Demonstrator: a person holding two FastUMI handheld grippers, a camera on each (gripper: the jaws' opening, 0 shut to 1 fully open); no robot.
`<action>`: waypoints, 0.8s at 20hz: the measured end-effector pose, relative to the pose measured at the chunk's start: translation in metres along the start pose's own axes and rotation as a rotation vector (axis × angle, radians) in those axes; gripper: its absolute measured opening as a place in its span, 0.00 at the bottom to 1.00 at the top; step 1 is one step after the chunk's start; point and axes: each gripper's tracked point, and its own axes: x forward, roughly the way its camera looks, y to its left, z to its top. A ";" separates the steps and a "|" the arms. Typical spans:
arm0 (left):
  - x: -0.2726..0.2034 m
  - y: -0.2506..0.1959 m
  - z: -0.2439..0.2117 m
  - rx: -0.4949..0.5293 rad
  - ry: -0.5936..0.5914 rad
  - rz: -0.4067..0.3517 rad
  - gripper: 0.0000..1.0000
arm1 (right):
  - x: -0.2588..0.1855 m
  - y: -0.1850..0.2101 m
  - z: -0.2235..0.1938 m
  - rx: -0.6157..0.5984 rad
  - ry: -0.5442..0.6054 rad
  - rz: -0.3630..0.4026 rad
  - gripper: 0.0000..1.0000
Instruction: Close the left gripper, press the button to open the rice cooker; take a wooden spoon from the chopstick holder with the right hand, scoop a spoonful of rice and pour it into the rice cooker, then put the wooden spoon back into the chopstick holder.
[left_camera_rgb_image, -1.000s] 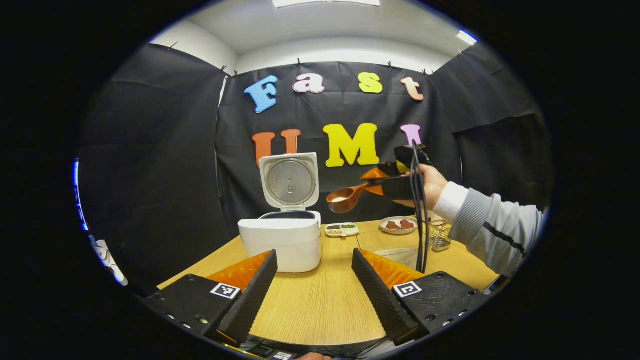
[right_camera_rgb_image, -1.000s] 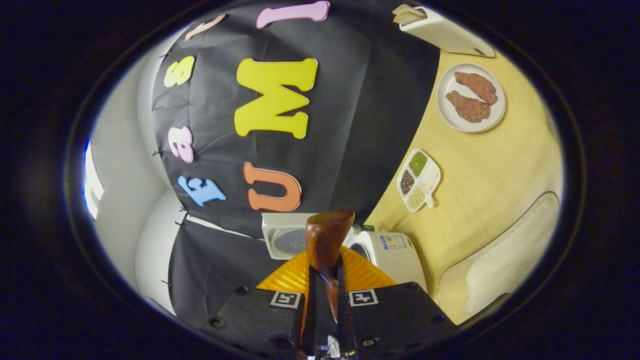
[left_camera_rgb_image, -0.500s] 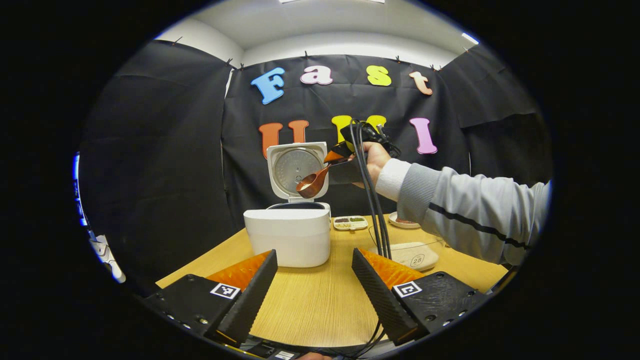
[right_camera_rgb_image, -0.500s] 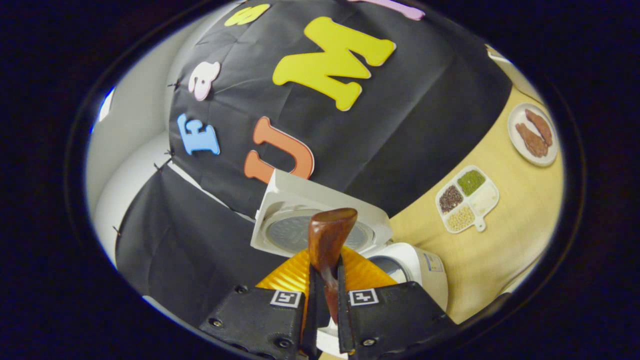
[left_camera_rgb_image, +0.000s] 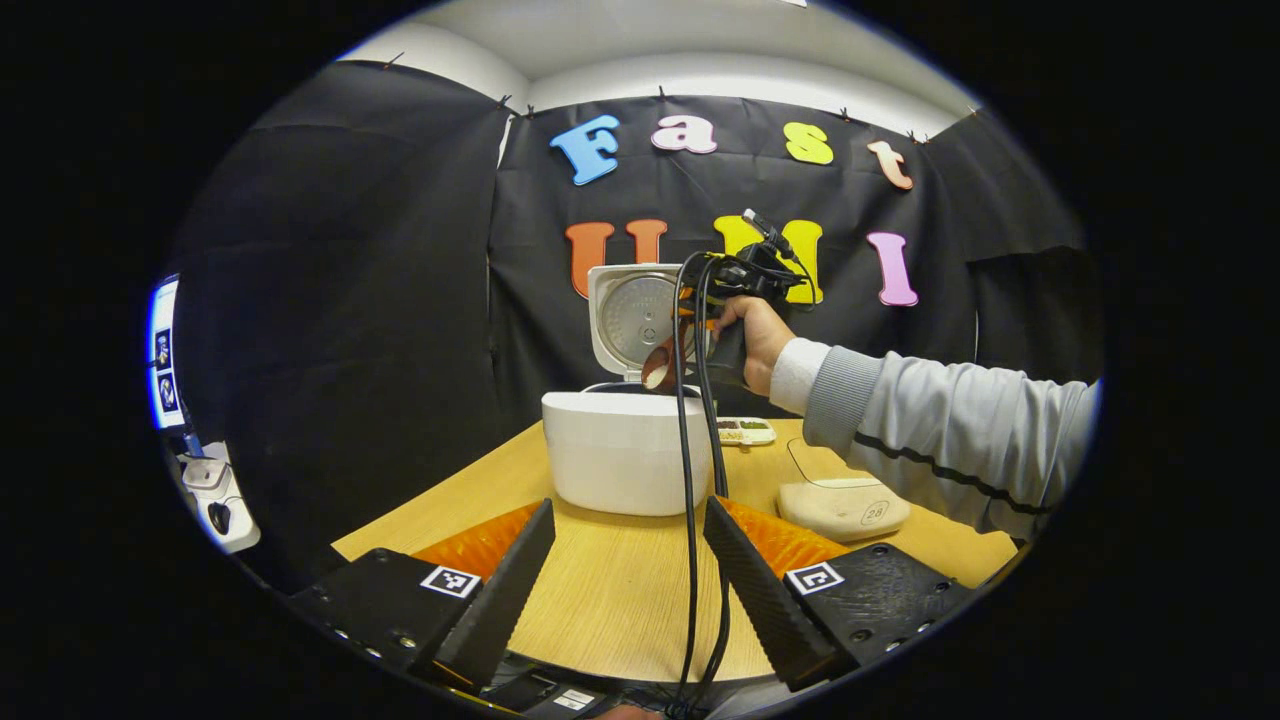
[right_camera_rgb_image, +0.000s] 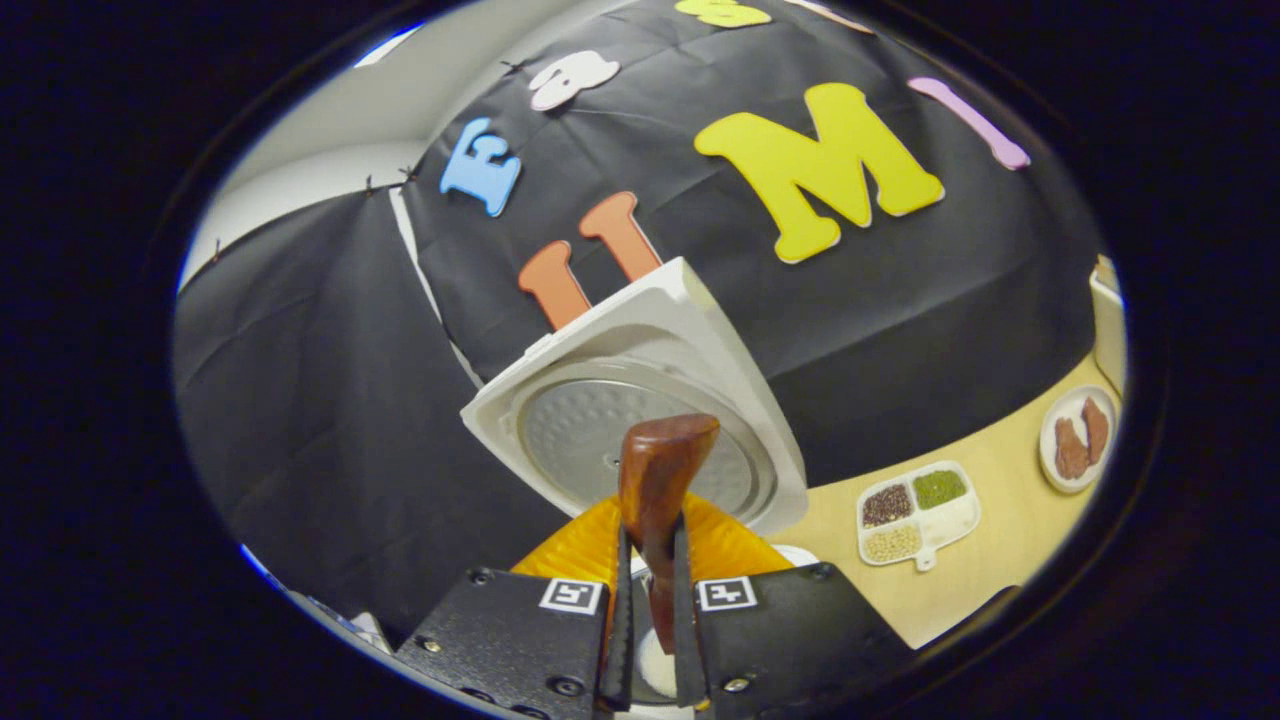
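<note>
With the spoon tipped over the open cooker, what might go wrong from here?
1. The wooden spoon is tilted near the front edge of the rice cooker, so rice may spill onto the table.
2. The right claw pinches only the narrow handle; the spoon might twist or slip as it tips.
3. Black cables hang in front of the cooker and could snag on it or on the open left claw.

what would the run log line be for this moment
phase: pouring rice | right gripper: shut on brown wooden spoon, tipped above open white rice cooker | left gripper: open, idle above wooden table
</note>
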 end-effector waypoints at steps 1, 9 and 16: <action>0.001 0.005 -0.002 0.001 0.004 0.012 0.96 | 0.001 0.006 0.001 -0.055 -0.008 -0.004 0.22; -0.001 0.019 -0.003 0.036 0.008 0.081 0.96 | -0.002 0.040 -0.004 -0.408 -0.014 0.034 0.22; -0.006 0.018 0.002 0.004 -0.010 0.073 0.96 | -0.027 0.072 -0.006 -0.751 -0.094 0.052 0.22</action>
